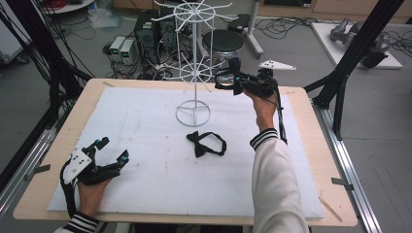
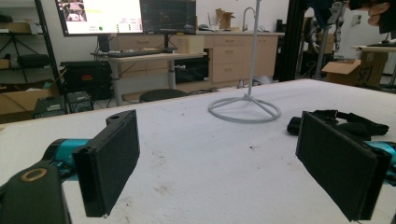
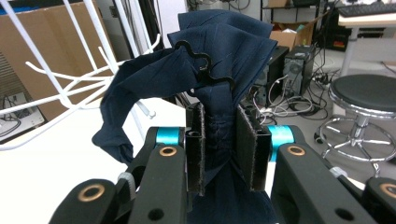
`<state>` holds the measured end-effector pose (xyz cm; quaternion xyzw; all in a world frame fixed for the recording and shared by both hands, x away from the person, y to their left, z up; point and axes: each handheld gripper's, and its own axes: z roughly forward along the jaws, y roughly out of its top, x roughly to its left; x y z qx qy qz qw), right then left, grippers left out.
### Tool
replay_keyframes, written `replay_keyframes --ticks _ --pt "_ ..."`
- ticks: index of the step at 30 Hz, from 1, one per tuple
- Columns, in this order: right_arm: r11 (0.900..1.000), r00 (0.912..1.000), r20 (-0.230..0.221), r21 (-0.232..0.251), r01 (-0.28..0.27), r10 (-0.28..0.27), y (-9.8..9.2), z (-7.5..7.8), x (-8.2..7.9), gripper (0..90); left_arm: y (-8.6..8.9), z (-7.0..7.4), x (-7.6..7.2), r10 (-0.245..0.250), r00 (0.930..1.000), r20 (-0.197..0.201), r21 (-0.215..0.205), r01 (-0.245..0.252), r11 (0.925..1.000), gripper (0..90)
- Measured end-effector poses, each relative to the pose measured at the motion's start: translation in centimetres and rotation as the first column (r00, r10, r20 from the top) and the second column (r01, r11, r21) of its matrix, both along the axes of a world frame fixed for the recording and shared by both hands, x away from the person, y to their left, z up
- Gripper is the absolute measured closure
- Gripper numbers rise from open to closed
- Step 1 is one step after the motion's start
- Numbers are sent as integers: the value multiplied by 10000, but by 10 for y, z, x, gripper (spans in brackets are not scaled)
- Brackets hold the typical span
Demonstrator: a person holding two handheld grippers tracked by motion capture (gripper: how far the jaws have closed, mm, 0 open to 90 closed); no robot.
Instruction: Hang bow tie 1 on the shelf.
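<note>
On the table (image 1: 301,204), a white mat (image 1: 145,184) spread over most of the top; toward its far middle, a wire rack (image 1: 193,73) standing upright on a ring base, and just nearer than that base, a bow tie (image 1: 206,143) lying flat on the mat. At the near left corner of the mat, the left gripper (image 1: 112,149) resting low, well apart from both. Up at the far right, beside the rack's lower arms, the right gripper (image 1: 224,79) raised above the table with a second bow tie (image 3: 219,70) between its pads.
</note>
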<state>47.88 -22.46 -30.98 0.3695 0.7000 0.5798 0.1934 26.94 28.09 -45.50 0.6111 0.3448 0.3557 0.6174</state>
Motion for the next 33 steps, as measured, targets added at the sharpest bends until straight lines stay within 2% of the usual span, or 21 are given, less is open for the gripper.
replay_keyframes --ticks 4,15,21,33 --pt "9999 10000 -77 135 -56 57 2 -3 2 749 0 0 0 0 10000 -1 -9 0 10000 140" --pt "9999 9997 -209 -84 -139 137 7 -8 4 749 0 0 0 -1 10000 6 -8 1 10000 140" --pt "9996 9986 -476 -151 -222 215 11 -11 6 748 0 0 0 -2 10000 7 0 2 10000 140" --pt "9983 9968 -712 -421 -403 372 18 -21 7 747 0 0 0 -2 10000 7 -2 2 10000 140"
